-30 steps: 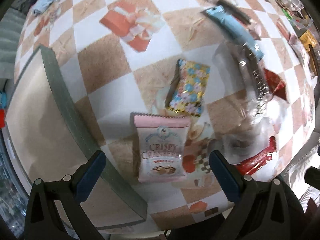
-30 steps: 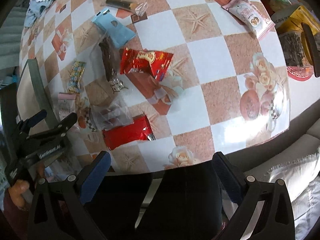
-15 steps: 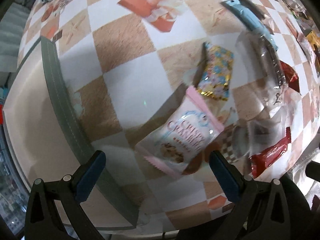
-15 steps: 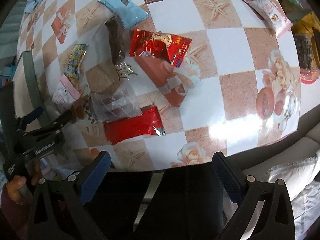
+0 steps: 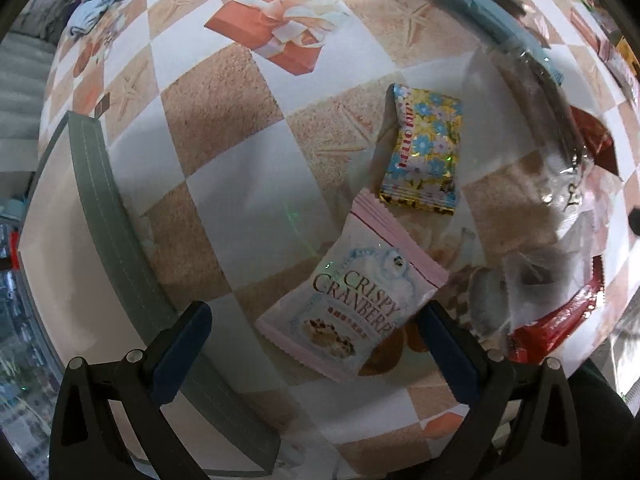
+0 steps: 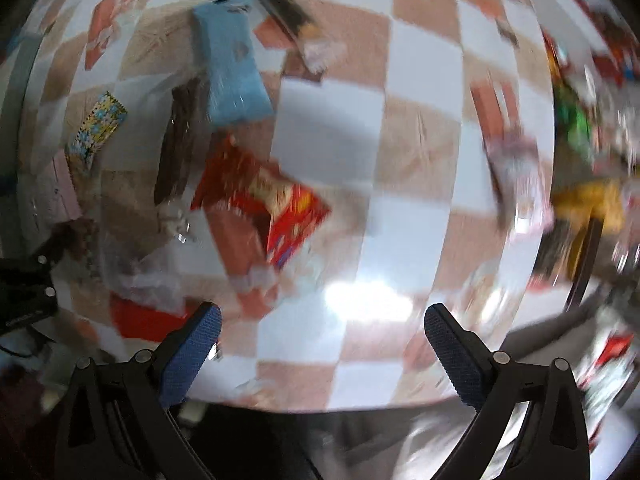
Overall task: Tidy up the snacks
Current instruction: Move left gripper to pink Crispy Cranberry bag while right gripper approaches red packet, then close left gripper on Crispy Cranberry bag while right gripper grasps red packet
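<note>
Several snacks lie scattered on the checkered tablecloth (image 5: 224,200), with a grey-rimmed box (image 5: 100,184) at its left edge. Largest near the left gripper (image 5: 316,344) is a clear bag (image 5: 532,152) with dark contents, then a red packet (image 5: 556,328) beside it, then the pink cranberry packet (image 5: 352,304), then the small floral packet (image 5: 424,152) just beyond it. A second ago the cranberry packet lay square to the camera; now it sits turned on a diagonal, between the spread fingers, and the left claw is wide open and empty above it. That suggests the approach angle has swung round to line up a grasp, likely to carry it to the box. On the right the view has gone heavily blurred, so that arm is sweeping across the table; the right gripper (image 6: 320,348) is also open, holding nothing, over bare cloth with a red bag (image 6: 264,196) and blue packet (image 6: 232,76) ahead.
</note>
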The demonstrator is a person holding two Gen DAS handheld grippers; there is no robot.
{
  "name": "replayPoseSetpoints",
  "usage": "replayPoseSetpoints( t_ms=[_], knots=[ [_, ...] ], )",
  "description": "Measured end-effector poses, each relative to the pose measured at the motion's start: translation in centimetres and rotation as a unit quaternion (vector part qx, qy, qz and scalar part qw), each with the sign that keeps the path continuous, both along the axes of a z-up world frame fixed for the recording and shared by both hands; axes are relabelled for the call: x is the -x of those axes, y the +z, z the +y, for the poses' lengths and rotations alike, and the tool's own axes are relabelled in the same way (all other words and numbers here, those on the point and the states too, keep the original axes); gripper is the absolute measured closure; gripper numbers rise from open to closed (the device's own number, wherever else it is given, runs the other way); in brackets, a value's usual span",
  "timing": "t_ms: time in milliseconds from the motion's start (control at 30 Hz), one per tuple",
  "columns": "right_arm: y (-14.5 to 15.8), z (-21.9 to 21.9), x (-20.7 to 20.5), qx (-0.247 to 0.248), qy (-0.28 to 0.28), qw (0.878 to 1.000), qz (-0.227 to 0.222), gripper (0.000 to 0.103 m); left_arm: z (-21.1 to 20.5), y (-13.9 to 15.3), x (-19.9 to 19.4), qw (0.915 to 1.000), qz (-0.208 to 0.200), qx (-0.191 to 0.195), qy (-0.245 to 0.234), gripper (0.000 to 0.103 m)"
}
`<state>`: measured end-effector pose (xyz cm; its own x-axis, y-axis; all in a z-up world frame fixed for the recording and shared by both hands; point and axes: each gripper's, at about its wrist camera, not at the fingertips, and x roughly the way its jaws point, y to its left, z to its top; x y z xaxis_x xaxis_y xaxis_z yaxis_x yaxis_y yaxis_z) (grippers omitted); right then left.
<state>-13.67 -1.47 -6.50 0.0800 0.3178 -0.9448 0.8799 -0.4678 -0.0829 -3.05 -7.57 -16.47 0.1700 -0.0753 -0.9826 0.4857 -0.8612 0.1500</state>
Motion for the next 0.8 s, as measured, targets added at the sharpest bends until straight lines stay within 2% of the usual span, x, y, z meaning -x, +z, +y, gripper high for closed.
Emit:
replayPoseSetpoints(
  t_ms=[133,267,300,400,500,567,633,700,800],
  knots=[
    [-1.4,-1.9,-0.3,0.005,0.063,0.998,0.004,0.001,-2.8,0.1,-0.3,0.999,0.005,-0.004,0.044,0.0],
    [-3.0,-4.6,-0.2,0.015,0.08,0.997,0.012,0.001,-5.9,-1.0,-1.3,0.9861,0.016,-0.039,0.161,0.0],
    [-3.4,-4.5,-0.5,0.016,0.071,0.997,0.009,0.001,-6.2,-1.0,-1.3,0.9848,0.016,-0.041,0.168,0.0],
    [-5.0,-4.1,0.9,0.016,0.026,0.999,-0.016,0.001,-5.7,-1.0,-1.0,0.9878,0.017,-0.031,0.152,0.0],
    [-5.5,-4.1,0.9,0.032,0.029,0.999,-0.028,0.001,-4.1,-0.7,-0.2,0.9907,0.013,-0.027,0.133,0.0],
    [-5.8,-3.9,1.7,0.036,0.028,0.998,-0.036,0.001,-3.5,-0.6,0.4,0.9888,0.016,-0.033,0.145,0.0],
    [-6.2,-3.5,2.7,0.035,0.001,0.998,-0.055,0.0,-2.9,-0.9,0.0,0.9858,0.021,-0.04,0.162,0.0],
    [-6.5,-3.0,3.8,0.032,-0.007,0.998,-0.056,0.0,-2.5,-1.6,-0.6,0.9824,0.029,-0.05,0.178,0.0],
    [-6.4,-3.2,4.5,0.031,-0.01,0.998,-0.056,0.0,-2.2,-2.4,-1.5,0.982,0.035,-0.049,0.179,0.0]
  ],
)
